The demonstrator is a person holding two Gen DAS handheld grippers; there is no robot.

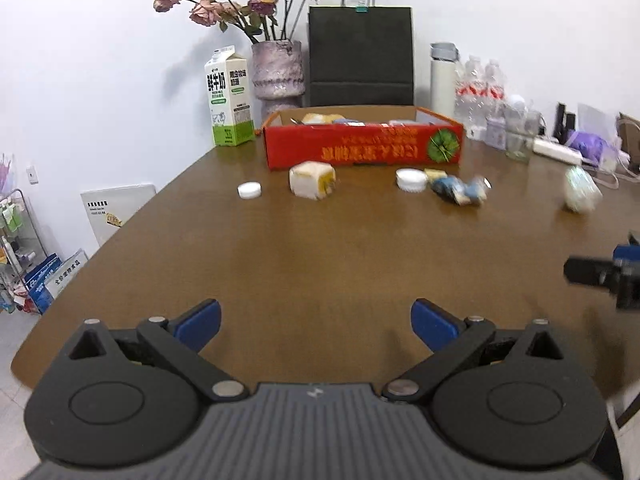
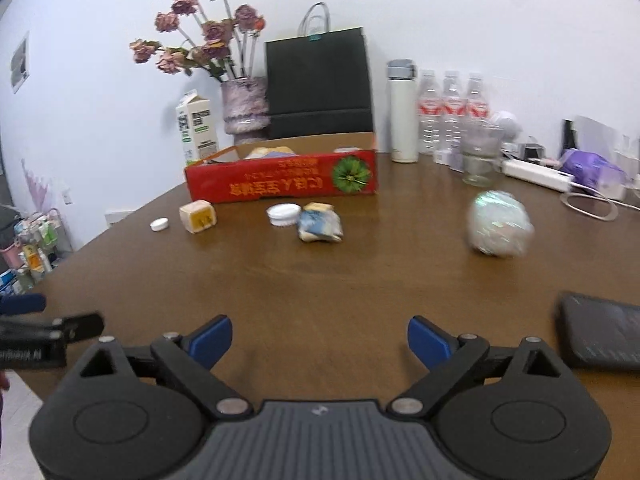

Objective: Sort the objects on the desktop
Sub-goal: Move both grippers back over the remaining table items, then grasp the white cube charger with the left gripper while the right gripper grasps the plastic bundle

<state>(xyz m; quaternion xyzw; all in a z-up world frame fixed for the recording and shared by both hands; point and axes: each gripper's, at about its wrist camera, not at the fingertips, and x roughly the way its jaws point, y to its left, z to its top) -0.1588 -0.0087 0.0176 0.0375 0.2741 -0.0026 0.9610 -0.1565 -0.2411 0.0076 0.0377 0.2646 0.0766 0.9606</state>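
A: Left wrist view, entry one: your left claw stands spread, nothing between its blue pads, low over the bare near end of the tabletop. Your right claw is likewise spread and empty.

B: And the things you are to sort?

A: All loose at the far end, just before the red cardboard box. My guess is that the box is the bin, since it already holds several items, too hidden to count. Both claws stay wide, I judge, because nothing has been picked yet.

B: Count them.

A: Small white cap, one. Cream cube-shaped plug adapter, one, beside it. Larger white ribbed lid, one, touching a crumpled blue-and-yellow wrapper, one. Shiny crumpled ball, one, apart on your right.

B: Not for sorting?

A: Probably the back row: milk carton, one; vase of dried roses, one; black paper bag, one; white flask, one; water bottles, three. A black phone, one, lies near your right claw.
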